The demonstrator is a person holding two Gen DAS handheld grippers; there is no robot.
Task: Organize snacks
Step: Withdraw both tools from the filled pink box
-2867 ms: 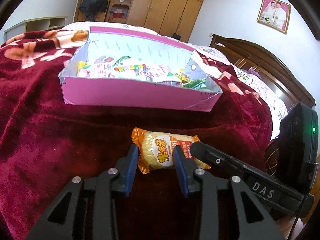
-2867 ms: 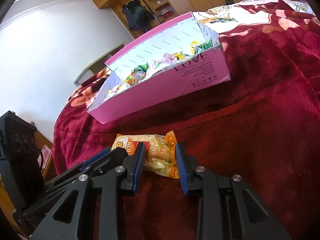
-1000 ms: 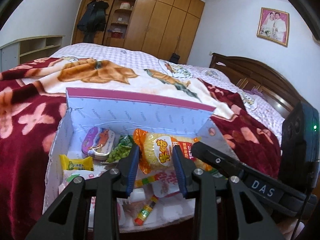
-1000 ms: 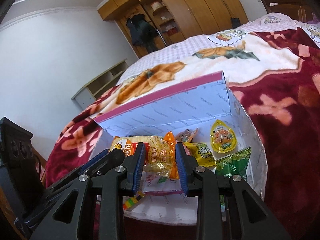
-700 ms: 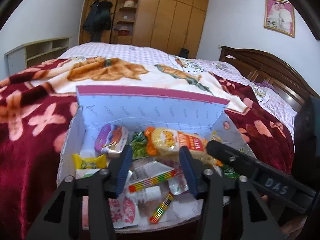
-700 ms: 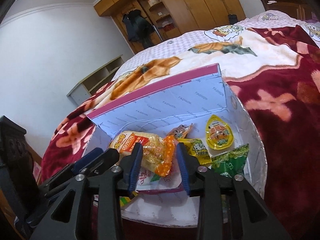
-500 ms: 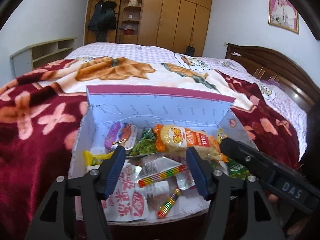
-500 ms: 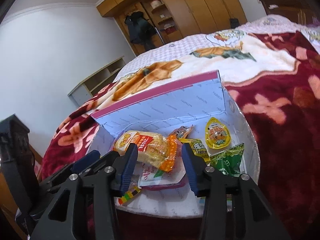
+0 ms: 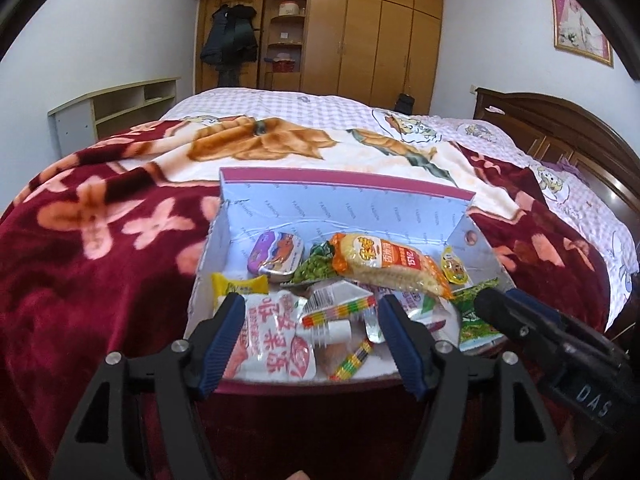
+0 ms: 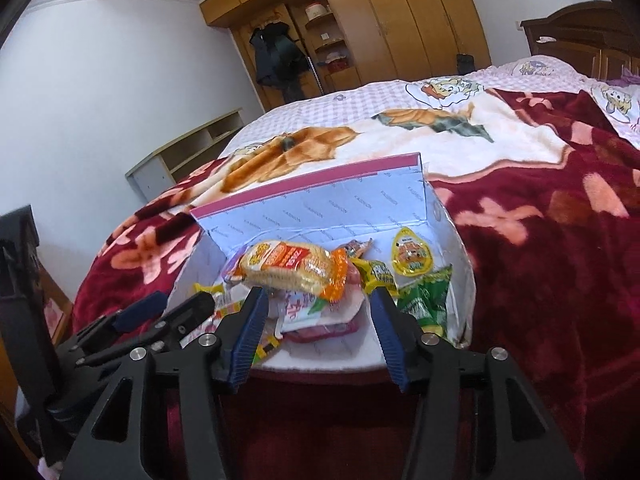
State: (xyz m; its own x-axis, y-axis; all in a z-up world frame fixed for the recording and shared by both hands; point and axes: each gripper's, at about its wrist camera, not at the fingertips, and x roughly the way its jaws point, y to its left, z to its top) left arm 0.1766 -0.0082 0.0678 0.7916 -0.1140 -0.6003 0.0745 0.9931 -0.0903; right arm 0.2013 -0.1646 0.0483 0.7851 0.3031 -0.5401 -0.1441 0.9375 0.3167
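The yellow-orange noodle snack pack point(image 9: 390, 264) point(image 10: 296, 266) lies loose on top of the other snacks inside the pink box point(image 9: 340, 208) point(image 10: 320, 208). My left gripper point(image 9: 310, 308) hovers at the box's near edge with its jaws opening and nothing pressed between the blue pads. My right gripper point(image 10: 318, 296) is beside it, jaws also opening and empty, with the pack just beyond its fingertips. Also in the box are a purple tin point(image 9: 276, 256), a white-red pouch point(image 9: 272, 336), a yellow jelly cup point(image 10: 412, 256) and a green packet point(image 10: 424, 300).
The box rests on a dark red floral blanket point(image 9: 100, 260) that covers a bed. A wooden headboard point(image 9: 560, 128) is at the right, a wardrobe point(image 9: 360, 40) at the back and a low shelf point(image 9: 116, 108) at the left.
Both grippers carried the noodle pack from the blanket to over the box, then opened. The pack dropped onto the snacks, and both grippers drew back toward the near edge.
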